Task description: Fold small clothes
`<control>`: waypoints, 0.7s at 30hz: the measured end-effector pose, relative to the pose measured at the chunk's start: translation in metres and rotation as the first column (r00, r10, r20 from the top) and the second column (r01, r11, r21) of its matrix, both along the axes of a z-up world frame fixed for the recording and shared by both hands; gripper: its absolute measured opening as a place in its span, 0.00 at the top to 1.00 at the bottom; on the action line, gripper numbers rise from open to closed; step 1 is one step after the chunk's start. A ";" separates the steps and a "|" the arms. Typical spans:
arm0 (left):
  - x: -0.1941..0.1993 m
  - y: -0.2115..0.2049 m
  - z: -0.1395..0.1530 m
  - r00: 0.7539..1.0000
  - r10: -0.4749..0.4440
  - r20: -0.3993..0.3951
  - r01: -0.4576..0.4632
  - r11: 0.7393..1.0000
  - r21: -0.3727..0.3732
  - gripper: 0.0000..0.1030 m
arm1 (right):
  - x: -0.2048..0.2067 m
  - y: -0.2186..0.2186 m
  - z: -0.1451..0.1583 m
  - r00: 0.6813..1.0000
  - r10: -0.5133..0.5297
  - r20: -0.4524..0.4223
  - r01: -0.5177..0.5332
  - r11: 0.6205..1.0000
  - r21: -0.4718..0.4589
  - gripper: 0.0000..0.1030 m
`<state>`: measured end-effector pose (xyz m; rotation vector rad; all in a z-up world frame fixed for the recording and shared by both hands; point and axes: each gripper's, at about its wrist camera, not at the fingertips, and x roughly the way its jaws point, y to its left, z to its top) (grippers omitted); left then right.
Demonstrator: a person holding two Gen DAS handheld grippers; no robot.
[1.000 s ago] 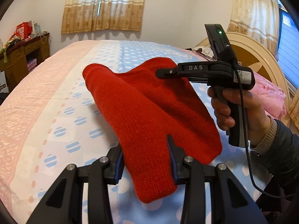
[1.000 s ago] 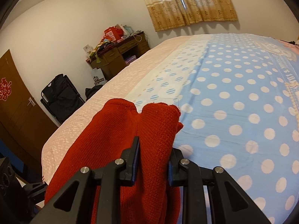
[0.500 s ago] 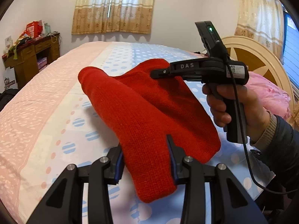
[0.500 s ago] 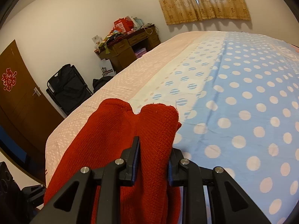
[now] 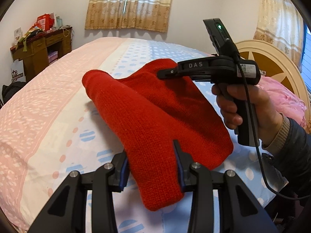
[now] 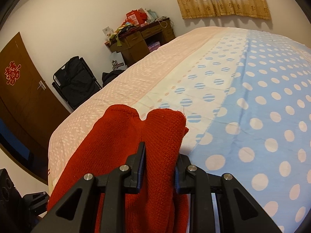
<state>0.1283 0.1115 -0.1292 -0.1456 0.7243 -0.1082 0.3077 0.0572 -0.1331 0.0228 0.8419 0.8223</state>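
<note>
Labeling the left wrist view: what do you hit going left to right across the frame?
Wooden desk → pink strip of the bedspread → red knit garment → right tool clamped on the garment's far edge → hand holding it → cream headboard.

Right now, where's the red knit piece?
The red knit piece hangs over the bed near its foot, pinched at one end by the left gripper and at the other by the right gripper.

Polka-dot bedspread (image 6: 262, 116), cluttered wooden desk (image 5: 41, 50) (by curtained window (image 5: 130, 3)).
</note>
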 end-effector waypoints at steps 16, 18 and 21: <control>-0.005 0.004 -0.023 0.998 0.035 -0.045 -0.036 0.999 -0.013 0.61 | 0.005 0.012 -0.021 0.999 -0.005 -0.036 0.003 0.999 -0.034 0.76; -0.006 0.004 -0.026 0.998 0.038 -0.044 -0.039 0.999 -0.017 0.61 | 0.007 0.012 -0.024 0.999 -0.010 -0.043 0.009 0.999 -0.035 0.76; -0.006 0.005 -0.029 0.998 0.045 -0.044 -0.047 0.999 -0.023 0.59 | 0.009 0.011 -0.031 0.998 -0.016 -0.055 0.013 0.999 -0.041 0.76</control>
